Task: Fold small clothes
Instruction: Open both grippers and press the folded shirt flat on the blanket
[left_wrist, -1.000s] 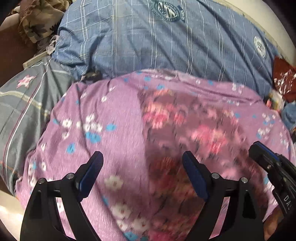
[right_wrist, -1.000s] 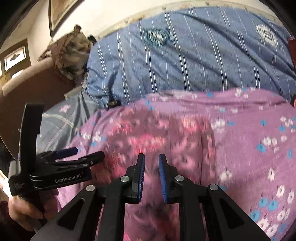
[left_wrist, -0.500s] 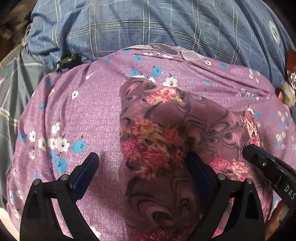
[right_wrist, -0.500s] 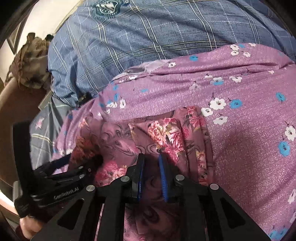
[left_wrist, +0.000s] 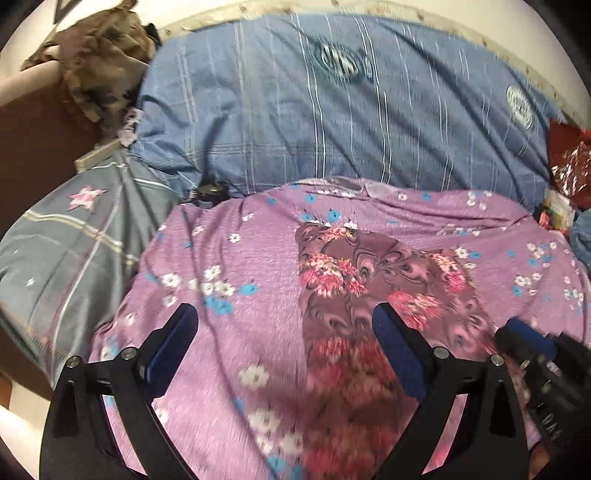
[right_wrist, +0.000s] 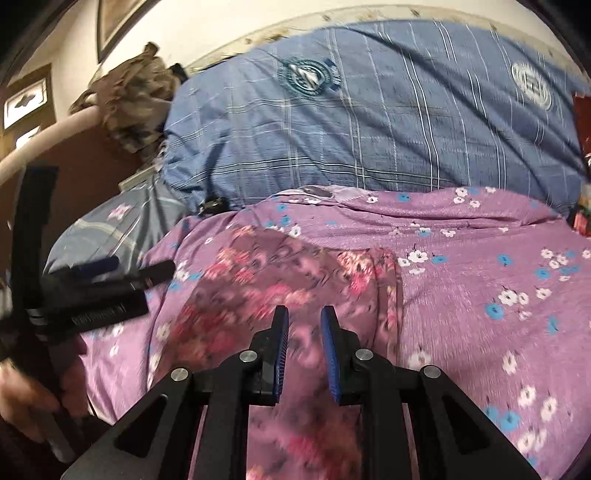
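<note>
A small dark mauve garment with pink flowers (left_wrist: 369, 291) lies flat on a lilac flowered sheet (left_wrist: 236, 258); it also shows in the right wrist view (right_wrist: 280, 280). My left gripper (left_wrist: 284, 332) is wide open and empty, hovering above the garment's left edge. My right gripper (right_wrist: 303, 325) hovers over the garment's near part with its jaws a narrow gap apart and nothing between them. The right gripper shows at the right edge of the left wrist view (left_wrist: 532, 343). The left gripper shows at the left of the right wrist view (right_wrist: 110, 273).
A blue checked pillow (left_wrist: 332, 110) lies behind the sheet. A grey cover with a pink star (left_wrist: 70, 243) is at the left. A camouflage cloth (left_wrist: 99, 62) hangs on a brown headboard. Red packets (left_wrist: 569, 166) lie at the right edge.
Both grippers have lifted up and back from the garment, which now lies flat on the sheet. The right gripper's jaws have opened slightly.
</note>
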